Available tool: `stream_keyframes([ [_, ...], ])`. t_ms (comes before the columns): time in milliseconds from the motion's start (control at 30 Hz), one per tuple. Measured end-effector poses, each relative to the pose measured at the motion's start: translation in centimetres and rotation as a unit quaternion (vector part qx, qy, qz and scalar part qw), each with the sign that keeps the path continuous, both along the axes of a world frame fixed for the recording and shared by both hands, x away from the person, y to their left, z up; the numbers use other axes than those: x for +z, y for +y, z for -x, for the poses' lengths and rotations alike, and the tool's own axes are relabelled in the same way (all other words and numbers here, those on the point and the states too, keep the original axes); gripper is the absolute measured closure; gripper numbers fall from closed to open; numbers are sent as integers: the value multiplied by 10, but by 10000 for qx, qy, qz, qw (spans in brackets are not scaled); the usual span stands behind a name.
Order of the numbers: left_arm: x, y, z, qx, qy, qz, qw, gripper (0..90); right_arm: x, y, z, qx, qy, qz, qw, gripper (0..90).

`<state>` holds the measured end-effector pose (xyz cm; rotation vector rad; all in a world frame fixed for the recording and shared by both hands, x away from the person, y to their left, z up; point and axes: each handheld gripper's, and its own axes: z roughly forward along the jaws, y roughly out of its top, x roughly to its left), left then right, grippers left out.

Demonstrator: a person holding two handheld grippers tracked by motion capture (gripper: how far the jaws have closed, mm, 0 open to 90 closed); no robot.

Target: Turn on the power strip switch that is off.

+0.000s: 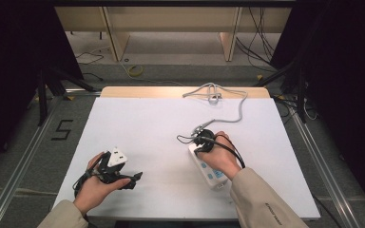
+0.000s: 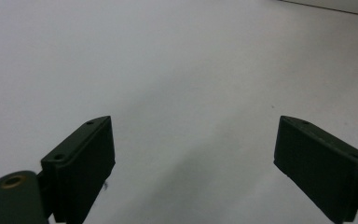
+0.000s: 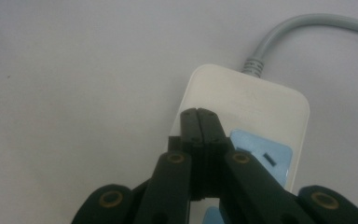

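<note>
Resting at the near left of the desk [image 1: 138,118], the left hand-held gripper [image 2: 193,158] stands wide with nothing between its jaws. Right of centre, the right hand-held gripper [image 3: 199,114] is fully closed, its tip apparently pressing the power strip [image 3: 261,100]. The strip could slide or tip, tugged by its cable [image 1: 240,111].

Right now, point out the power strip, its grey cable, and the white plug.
power strip [image 3: 256,100]: right gripper view, bare white top near the cable end.
grey cable [image 1: 240,109]: high view, mid-run on the table.
white plug [image 1: 117,157]: high view, its top face.
</note>
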<state>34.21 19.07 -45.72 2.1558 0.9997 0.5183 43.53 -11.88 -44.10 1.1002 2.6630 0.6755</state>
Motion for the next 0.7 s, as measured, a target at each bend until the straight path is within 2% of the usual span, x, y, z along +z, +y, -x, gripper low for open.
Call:
stream_keyframes([
  [467, 0, 1, 0, -19, -2, -14, 10000, 117, 0, 1, 2, -22, -53, 25, 10000, 900],
  [700, 1, 1, 0, -20, -8, -16, 10000, 118, -1, -1, 2, -41, -92, -65, 9999, 900],
])
